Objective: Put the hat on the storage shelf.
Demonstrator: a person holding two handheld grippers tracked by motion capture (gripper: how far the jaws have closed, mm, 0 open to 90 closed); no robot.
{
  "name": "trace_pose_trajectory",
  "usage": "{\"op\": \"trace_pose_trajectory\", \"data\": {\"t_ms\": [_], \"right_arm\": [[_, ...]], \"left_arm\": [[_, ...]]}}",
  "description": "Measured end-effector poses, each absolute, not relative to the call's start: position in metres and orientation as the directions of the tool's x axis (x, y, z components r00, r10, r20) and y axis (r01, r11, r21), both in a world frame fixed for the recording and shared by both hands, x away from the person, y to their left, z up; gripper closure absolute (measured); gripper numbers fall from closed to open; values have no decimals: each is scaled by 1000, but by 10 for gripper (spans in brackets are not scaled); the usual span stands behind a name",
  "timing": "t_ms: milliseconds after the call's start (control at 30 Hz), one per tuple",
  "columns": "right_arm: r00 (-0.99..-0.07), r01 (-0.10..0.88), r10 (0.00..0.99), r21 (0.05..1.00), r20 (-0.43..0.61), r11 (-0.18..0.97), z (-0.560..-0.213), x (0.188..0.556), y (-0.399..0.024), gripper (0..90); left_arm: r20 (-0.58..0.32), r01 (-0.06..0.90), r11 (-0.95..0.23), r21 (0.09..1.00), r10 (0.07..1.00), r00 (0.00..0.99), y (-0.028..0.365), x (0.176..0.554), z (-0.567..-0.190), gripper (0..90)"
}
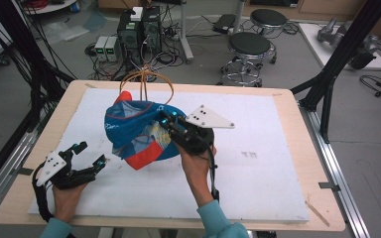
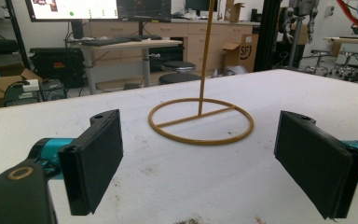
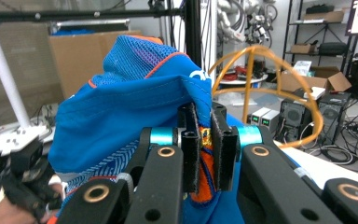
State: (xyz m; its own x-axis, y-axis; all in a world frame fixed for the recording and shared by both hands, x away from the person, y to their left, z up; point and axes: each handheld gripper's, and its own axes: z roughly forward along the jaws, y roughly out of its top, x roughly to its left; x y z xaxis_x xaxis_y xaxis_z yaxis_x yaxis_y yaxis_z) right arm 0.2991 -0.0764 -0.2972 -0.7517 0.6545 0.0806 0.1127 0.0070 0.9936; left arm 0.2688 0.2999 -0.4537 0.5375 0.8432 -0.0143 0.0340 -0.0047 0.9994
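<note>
Blue cap point(image 1: 136, 131): my right gripper point(image 3: 204, 140) fingers clench its fabric beside the wire stand point(image 2: 201, 119); my left gripper point(image 1: 90, 157), fingers released, rests on the worktop point(image 1: 258, 168) well leftward.

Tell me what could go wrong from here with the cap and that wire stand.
The right gripper pinches only a thin fold of the blue cap, so the fabric might slip out. The wire stand looks light, and snagging the cap on its hoops could tip it. The left gripper is open and off the stand, so nothing steadies it.
</note>
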Motion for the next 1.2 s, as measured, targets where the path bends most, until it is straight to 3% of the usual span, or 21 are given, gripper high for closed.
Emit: {"op": "trace_pose_trajectory", "data": {"t_ms": [800,1200], "right_arm": [[-729,101,676,994,110,-53,-249,346,-60,847],[-699,116,704,992,123,-58,-245,372,-50,847]], "left_arm": [[-15,35,-5,999,843,538,300,269,-454,158],[-19,38,-2,999,843,537,300,269,-454,158]]}}
